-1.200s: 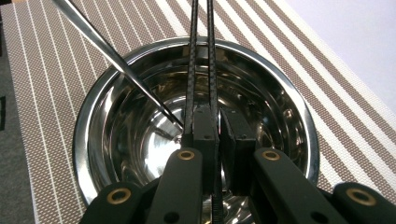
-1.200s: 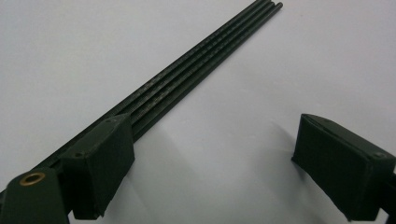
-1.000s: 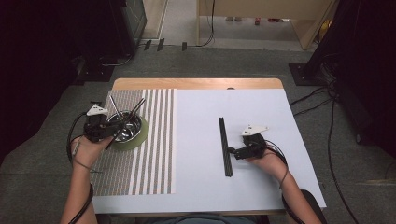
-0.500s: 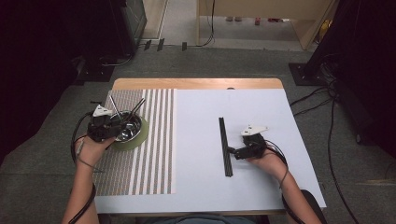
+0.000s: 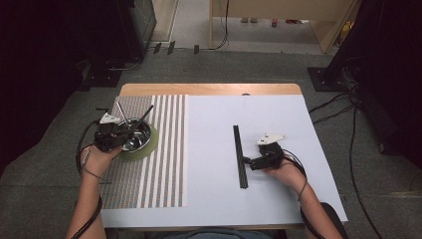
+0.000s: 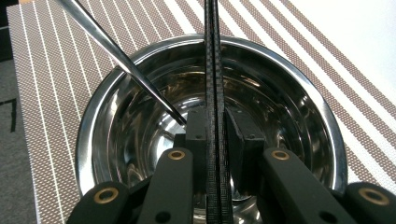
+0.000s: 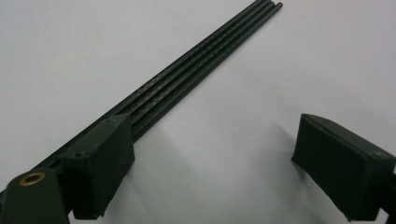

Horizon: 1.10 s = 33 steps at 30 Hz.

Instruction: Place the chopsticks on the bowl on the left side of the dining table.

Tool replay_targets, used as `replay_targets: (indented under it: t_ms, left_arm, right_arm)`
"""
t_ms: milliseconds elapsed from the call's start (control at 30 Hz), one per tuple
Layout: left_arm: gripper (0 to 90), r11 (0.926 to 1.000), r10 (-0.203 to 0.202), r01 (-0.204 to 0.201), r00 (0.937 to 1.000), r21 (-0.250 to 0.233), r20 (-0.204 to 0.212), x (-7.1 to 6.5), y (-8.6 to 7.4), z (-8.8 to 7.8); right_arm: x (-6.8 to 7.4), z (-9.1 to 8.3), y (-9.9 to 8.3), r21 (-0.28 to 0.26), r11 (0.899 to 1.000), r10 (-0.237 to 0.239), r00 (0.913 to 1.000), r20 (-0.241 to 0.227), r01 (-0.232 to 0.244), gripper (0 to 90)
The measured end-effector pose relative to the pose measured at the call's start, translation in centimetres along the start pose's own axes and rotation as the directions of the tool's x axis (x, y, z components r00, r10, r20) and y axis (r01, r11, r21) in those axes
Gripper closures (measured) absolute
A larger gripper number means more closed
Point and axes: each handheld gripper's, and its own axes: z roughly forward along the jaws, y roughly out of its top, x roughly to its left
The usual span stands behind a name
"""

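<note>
Both hands [image 5: 102,152] low, apparently level.

Chopsticks, a steel bowl, and a bundle of black rods on the table

A shiny steel bowl [image 5: 137,137] sits upright at the left of the high view on a round pale green mat [image 5: 149,147], itself on a striped placemat [image 5: 164,149]. A black carbon-look chopstick pair [image 6: 214,70] stands pinched together over the bowl, running straight up the left gripper view. A silver chopstick [image 6: 116,53] leans from the upper left down into the bowl. Right of centre, a bundle of black rods [image 5: 240,157] lies flat on the white table [image 5: 209,199], pointing away.
</note>
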Motion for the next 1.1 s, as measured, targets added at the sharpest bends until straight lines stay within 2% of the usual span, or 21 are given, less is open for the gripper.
replay_targets:
  t_ms: [633, 733, 1100]
  left_arm:
    - [80.8, 0.9996, 0.029, -0.029, 0.9971, 0.004, 0.071, -0.4, -0.3, -0.2]
    - [80.8, 0.9989, 0.044, -0.045, 0.9956, 0.009, 0.083, -0.6, -0.4, -0.3]
    - [80.1, 0.9988, 0.042, -0.045, 0.9933, 0.022, 0.107, -1.0, -0.7, -0.6]
  right_arm:
    - [0.0, 0.0, 0.0, 0.001, 1.000, -0.002, 1.0000, 0.001, 0.002, 11.8]
    - [0.0, 0.0, 0.0, 0.001, 1.000, -0.003, 1.0000, 0.000, 0.003, 11.8]
    - [0.0, 0.0, 0.0, 0.001, 1.000, -0.003, 1.0000, 0.001, 0.003, 11.8]
